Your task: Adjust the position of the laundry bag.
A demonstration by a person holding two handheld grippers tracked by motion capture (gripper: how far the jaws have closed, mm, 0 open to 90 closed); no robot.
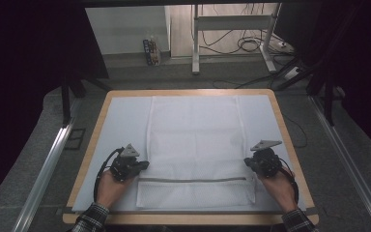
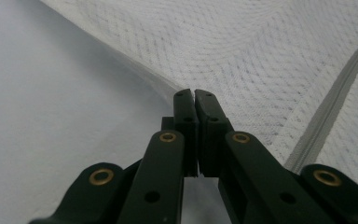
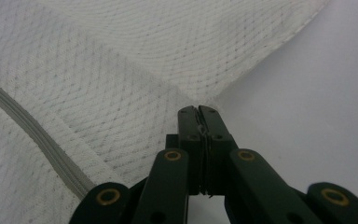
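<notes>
high view: white mesh bag flat on worktop, left tool and right tool at its side edges. left gripper view: tool pinching bag edge. right gripper view: tool clamped on bag edge.

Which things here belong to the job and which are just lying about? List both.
In the job: white mesh laundry bag, left gripper, right gripper, both with jaws shut at the bag's side edges.
Lying about: cables, small carton, metal frame.
</notes>
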